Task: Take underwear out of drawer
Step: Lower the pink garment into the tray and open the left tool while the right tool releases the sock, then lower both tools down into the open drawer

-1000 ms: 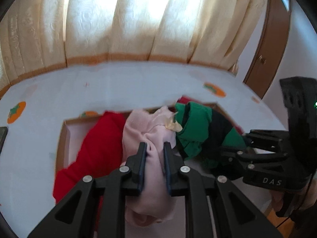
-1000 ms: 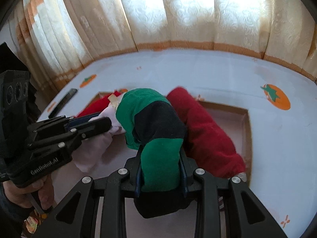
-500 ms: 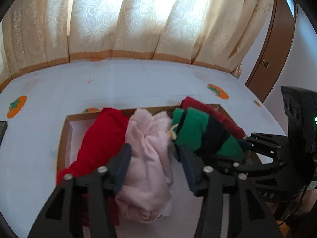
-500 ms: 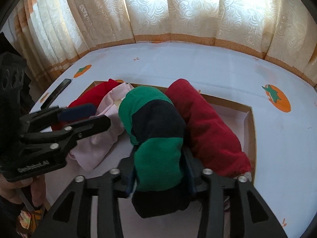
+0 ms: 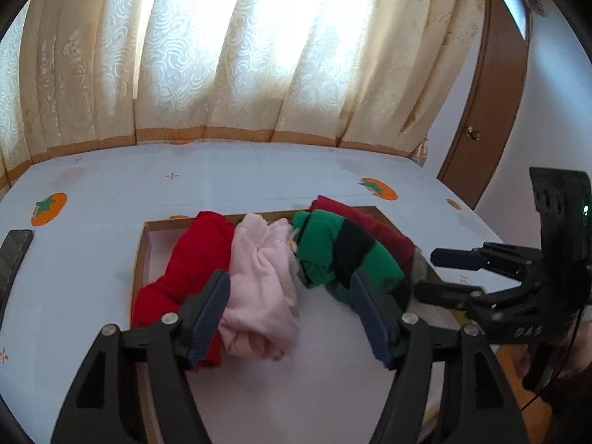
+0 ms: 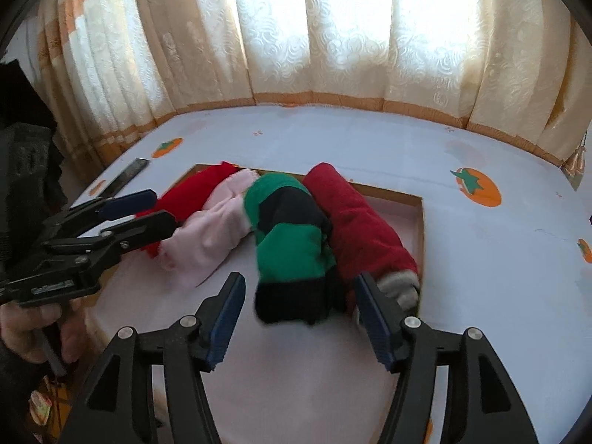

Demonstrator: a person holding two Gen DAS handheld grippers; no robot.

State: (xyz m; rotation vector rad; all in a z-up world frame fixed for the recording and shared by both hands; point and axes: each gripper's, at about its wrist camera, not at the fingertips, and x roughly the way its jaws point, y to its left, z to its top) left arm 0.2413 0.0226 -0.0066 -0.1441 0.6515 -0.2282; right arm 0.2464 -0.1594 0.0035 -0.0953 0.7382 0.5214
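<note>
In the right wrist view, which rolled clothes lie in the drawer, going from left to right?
bright red roll → pink roll → green and black roll → dark red roll

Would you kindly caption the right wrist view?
Open right gripper before green-and-black roll in the drawer.

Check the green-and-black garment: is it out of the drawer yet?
Not out. The green-and-black garment lies in the drawer between pink and red pieces; the right gripper, just opened, straddles its near end untouched.
</note>
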